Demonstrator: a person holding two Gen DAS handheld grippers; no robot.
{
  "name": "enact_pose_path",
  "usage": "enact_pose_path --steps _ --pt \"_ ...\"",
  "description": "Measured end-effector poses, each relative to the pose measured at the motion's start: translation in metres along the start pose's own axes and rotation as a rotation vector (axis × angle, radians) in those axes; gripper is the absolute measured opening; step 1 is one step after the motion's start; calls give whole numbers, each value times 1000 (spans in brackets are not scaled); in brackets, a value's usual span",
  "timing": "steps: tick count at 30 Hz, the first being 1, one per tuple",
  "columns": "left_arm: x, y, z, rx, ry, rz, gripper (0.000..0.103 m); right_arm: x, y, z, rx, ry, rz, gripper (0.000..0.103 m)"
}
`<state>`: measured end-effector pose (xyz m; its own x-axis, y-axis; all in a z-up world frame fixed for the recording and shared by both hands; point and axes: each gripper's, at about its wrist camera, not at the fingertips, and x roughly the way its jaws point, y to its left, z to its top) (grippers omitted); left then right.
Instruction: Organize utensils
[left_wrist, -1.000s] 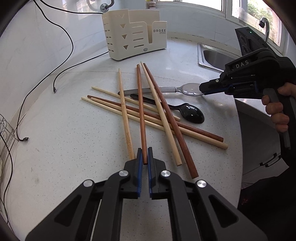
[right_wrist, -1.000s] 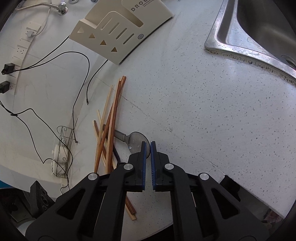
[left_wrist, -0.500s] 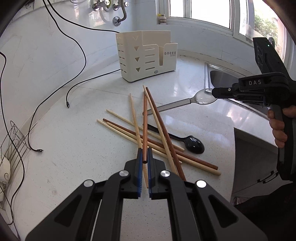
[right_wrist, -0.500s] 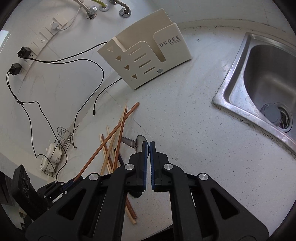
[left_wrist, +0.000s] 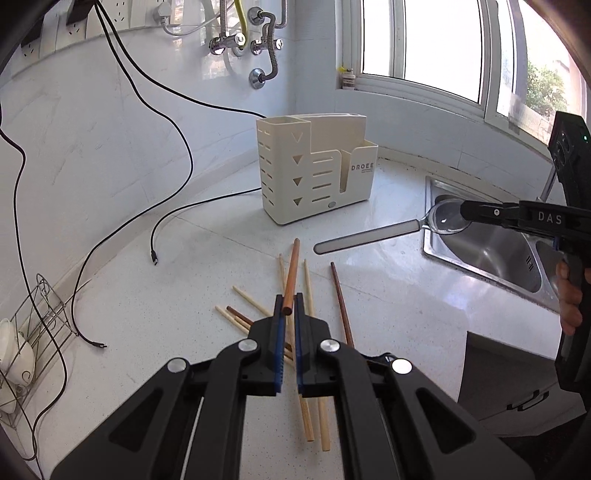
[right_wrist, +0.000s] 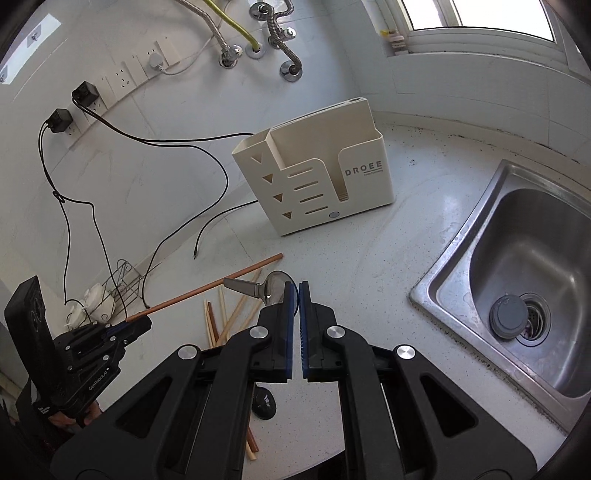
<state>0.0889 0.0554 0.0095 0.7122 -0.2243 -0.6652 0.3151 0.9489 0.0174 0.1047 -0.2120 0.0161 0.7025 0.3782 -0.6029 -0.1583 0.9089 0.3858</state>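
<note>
My left gripper (left_wrist: 289, 301) is shut on the near end of a reddish-brown chopstick (left_wrist: 292, 266), held off the counter and pointing toward the cream utensil holder (left_wrist: 314, 170). Several loose chopsticks (left_wrist: 307, 291) lie on the white counter below it. My right gripper (right_wrist: 294, 291) is shut on the bowl of a metal spoon (right_wrist: 273, 288), whose handle sticks out to the left. In the left wrist view the right gripper (left_wrist: 465, 212) holds that metal spoon (left_wrist: 369, 236) in the air near the sink. A black spoon (right_wrist: 264, 402) lies under the right gripper. The left gripper (right_wrist: 136, 325) shows at lower left.
A steel sink (right_wrist: 535, 277) is set into the counter on the right. Black cables (left_wrist: 166, 221) trail over the counter's left part. A wire rack with cups (left_wrist: 22, 332) stands at the left edge. Pipes and wall sockets (right_wrist: 155, 61) are behind the utensil holder (right_wrist: 314, 181).
Both grippers have risen from the counter. The reddish-brown chopstick has come up out of the pile in the left gripper, the metal spoon in the right, which also rolled.
</note>
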Motion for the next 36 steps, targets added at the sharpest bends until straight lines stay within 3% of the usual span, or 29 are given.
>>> enact_pose_path --steps 7,17,26,28,31,36 --pt "-3 1 27 -28 -34 31 4 -3 -8 29 -83 -35 -11 3" --pt "16 -14 78 -70 -67 157 0 -1 -47 86 -205 -58 24 3" --pt "29 -2 59 -79 -21 182 0 14 -60 95 -172 -51 34 3" --pt "30 9 48 -83 -2 186 8 17 -58 93 -172 -46 33 3" --pt "30 30 29 -84 18 214 36 22 -56 90 -166 -31 28 3" --pt "30 68 3 -89 58 258 39 31 -50 83 -151 -4 20 3"
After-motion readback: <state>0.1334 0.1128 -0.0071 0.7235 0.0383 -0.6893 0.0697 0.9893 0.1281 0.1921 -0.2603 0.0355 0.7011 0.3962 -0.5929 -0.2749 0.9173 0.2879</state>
